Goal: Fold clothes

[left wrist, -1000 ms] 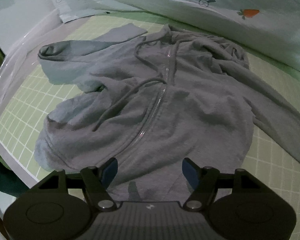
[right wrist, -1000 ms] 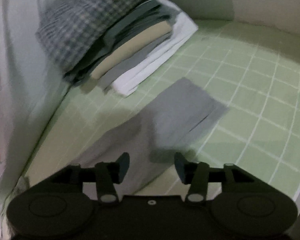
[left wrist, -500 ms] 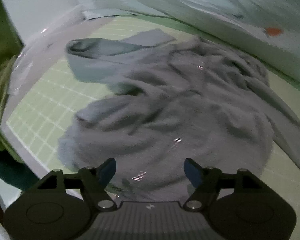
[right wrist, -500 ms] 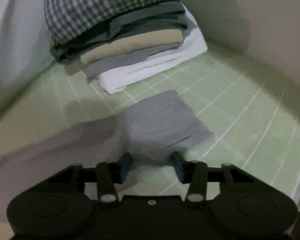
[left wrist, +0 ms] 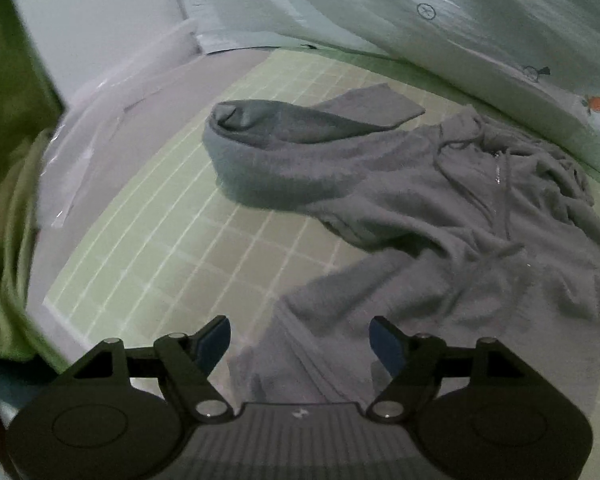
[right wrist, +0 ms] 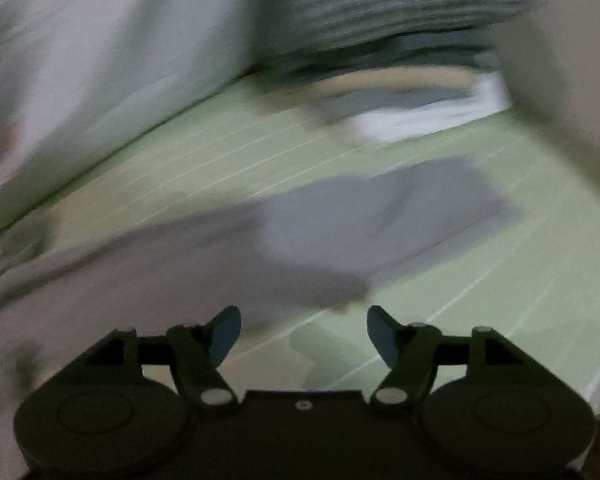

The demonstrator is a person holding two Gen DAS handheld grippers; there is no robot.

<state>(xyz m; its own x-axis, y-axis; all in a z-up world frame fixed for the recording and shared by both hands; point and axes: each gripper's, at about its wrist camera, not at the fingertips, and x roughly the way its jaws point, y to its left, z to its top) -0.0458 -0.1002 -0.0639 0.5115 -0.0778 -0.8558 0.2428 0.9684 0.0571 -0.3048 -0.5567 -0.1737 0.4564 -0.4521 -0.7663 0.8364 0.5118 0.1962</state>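
Hoodie [left wrist: 440, 216]: we see it grey, zipped and rumpled on the green checked bed sheet [left wrist: 172, 240].
Left tongs [left wrist: 300, 342]: open above its hem corner, holding nothing.
Right tongs [right wrist: 304, 334]: open over a sleeve [right wrist: 380, 216]; our view is blurred.
Folded stack [right wrist: 400, 60]: beyond it.

Green mat [left wrist: 172, 248] bare left of hoodie [left wrist: 440, 240]; clothes stack [right wrist: 400, 52] blocks far right.

Dim light; green grid-checked sheet [left wrist: 188, 216] beneath a pale printed quilt [left wrist: 440, 12], plain wall [right wrist: 572, 80] behind.
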